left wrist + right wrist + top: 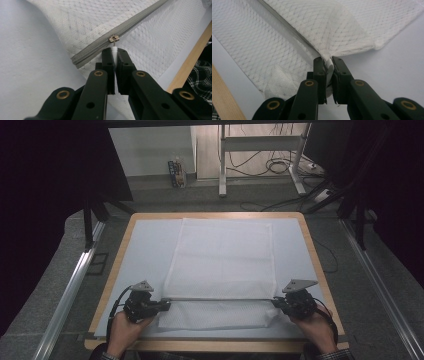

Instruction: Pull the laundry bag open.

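White mesh laundry bag (222,260) lies flat across the pale mat on the wooden-edged table (310,240), its grey zipper (100,46) running along the near side. Left gripper (114,53) is clamped on the small white pull tab (114,51) hanging from the metal slider (113,38) at the zipper's end. Right gripper (327,61) pinches a gathered fold of mesh at the bag's opposite near corner (329,53), fabric bunching up between its closed jaws.
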The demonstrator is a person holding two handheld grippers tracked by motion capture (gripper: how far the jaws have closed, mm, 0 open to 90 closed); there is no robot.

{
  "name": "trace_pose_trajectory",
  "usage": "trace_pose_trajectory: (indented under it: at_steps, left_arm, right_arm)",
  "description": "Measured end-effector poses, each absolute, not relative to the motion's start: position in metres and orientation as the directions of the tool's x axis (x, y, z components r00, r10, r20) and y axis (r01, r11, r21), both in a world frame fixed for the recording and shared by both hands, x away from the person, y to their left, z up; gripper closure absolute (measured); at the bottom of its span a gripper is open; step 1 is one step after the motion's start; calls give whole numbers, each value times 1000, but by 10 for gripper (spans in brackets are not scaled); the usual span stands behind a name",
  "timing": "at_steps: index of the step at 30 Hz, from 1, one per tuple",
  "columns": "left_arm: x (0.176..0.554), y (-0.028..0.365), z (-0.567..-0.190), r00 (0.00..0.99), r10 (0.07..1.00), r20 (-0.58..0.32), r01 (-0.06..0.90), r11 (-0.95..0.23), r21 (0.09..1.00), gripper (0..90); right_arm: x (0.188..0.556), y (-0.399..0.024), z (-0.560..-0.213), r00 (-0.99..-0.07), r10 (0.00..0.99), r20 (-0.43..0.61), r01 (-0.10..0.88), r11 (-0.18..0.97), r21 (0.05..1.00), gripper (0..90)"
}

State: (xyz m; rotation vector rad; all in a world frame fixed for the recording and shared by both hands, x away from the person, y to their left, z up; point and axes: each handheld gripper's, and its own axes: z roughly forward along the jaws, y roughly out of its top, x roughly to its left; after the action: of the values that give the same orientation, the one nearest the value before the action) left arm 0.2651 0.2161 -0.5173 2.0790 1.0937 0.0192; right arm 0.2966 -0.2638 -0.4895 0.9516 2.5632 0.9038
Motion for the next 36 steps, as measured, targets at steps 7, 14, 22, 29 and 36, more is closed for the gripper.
trace_pose_trajectory:
  at_steps: [7, 14, 22, 29, 36]
  left_arm:
    - [263, 223, -518, 612, 723, -319, 708, -322, 629, 872]
    - [261, 230, -518, 597, 735, -322, 716, -307, 627, 872]
    - [260, 234, -519, 578, 750, -321, 733, -304, 609, 872]
    - [260, 235, -520, 546, 794, -269, 754, -326, 569, 872]
    - [262, 237, -524, 530, 794, -298, 775, -312, 549, 871]
  right_arm:
    - [297, -264, -490, -747, 664, -34, 499, 593, 632, 818]
    - [297, -265, -490, -742, 670, -34, 504, 590, 631, 820]
    - [297, -263, -490, -739, 672, -36, 508, 591, 627, 821]
    - [298, -263, -492, -742, 671, -23, 517, 593, 618, 822]
    - [299, -261, -494, -750, 662, -12, 520, 601, 607, 821]
